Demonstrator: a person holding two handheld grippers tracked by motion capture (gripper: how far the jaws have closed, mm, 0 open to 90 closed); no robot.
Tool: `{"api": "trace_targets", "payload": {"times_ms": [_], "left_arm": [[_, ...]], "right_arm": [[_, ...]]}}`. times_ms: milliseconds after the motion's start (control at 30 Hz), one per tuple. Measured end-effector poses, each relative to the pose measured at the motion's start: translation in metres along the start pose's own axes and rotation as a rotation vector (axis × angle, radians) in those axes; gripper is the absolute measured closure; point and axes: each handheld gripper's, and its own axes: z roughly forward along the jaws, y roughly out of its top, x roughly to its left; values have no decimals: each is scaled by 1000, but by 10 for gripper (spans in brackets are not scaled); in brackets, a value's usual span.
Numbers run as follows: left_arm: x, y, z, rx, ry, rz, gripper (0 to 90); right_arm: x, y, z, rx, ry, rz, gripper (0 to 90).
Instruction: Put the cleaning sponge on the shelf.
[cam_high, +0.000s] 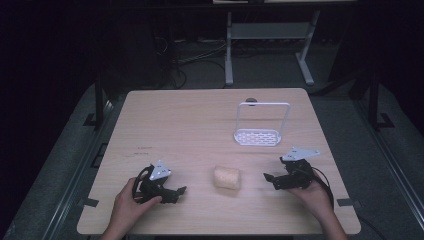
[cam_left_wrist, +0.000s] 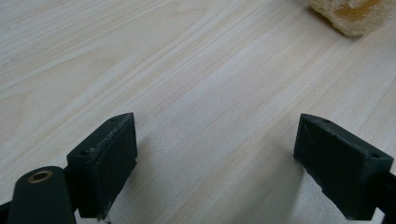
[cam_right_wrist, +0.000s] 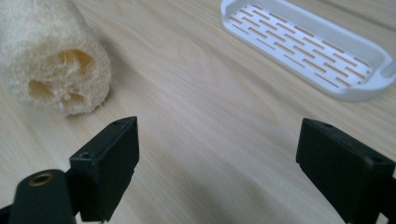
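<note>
A pale loofah sponge (cam_high: 227, 177) lies on the wooden table (cam_high: 190, 125) near its front middle; its hollow end faces the right gripper view (cam_right_wrist: 51, 60) and its edge peeks in at the top right of the left gripper view (cam_left_wrist: 352, 14). A white slotted soap tray (cam_high: 258, 136) with a tall wire handle stands behind it to the right, also seen as the white tray (cam_right_wrist: 308, 46). My left gripper (cam_high: 180, 192) rests left of the sponge, open and empty (cam_left_wrist: 215, 168). My right gripper (cam_high: 270, 179) sits right of the sponge, open and empty (cam_right_wrist: 217, 170).
Dark floor with cables and a white desk frame (cam_high: 267, 45) lies beyond the table's far edge. A small round hole (cam_high: 251, 100) marks the table's back edge behind the tray.
</note>
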Motion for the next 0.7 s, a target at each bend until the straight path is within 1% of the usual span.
{"api": "trace_targets", "payload": {"times_ms": [333, 700], "left_arm": [[0, 0, 0, 0, 0, 0, 128], [0, 0, 0, 0, 0, 0, 127]], "right_arm": [[1, 16, 9, -6, 25, -24, 132], [2, 29, 15, -14, 35, -36, 132]]}}
